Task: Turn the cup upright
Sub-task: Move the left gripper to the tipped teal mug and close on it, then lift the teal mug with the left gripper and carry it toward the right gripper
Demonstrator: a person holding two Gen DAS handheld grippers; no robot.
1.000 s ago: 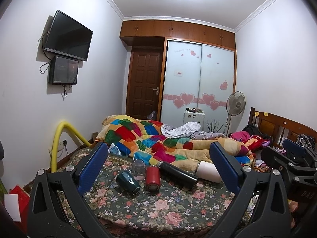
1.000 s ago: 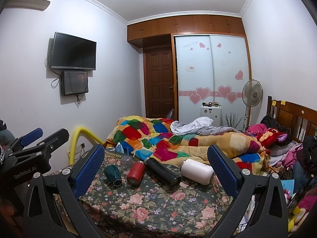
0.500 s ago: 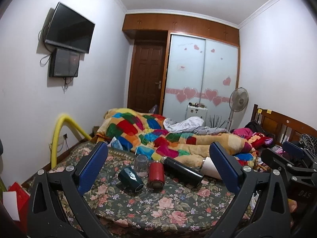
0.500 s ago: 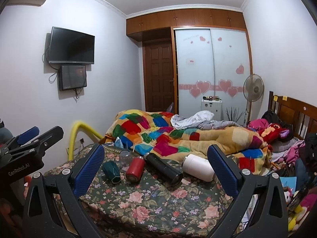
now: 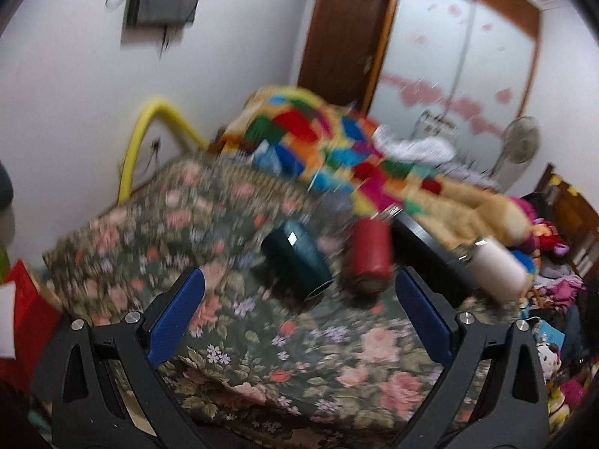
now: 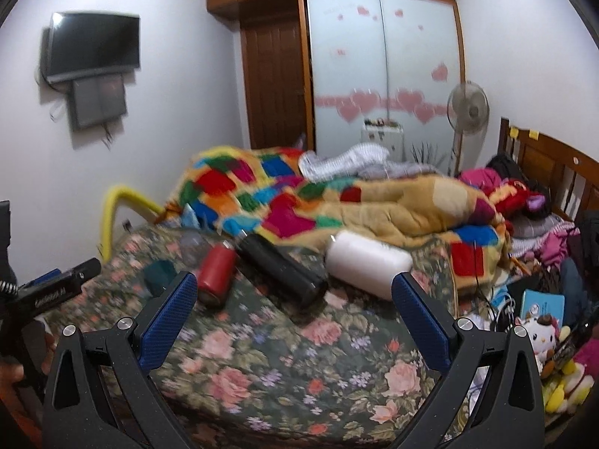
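White walls (image 6: pixel 194 86); wall-mounted TV (image 6: pixel 93 46); brown door (image 6: pixel 275 82); heart-stickered wardrobe (image 6: pixel 385 71); floral bed (image 6: pixel 299 340).

You see a patchwork quilt (image 6: pixel 299 202) heaped on the floral-covered bed (image 6: pixel 280 355), a wall-mounted TV (image 6: pixel 93 46), a standing fan (image 6: pixel 468 106) and a brown door (image 6: pixel 275 82).

Left gripper (image 5: pixel 297 290): black angular frame; blue ribbed finger pads (image 5: pixel 176 318); silver screws. Right gripper (image 6: pixel 294 293) looks identical.

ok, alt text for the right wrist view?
Open right gripper hovers over a floral bedspread where a red bottle, black flask and white bottle lie on their sides; a patchwork quilt is heaped behind them.
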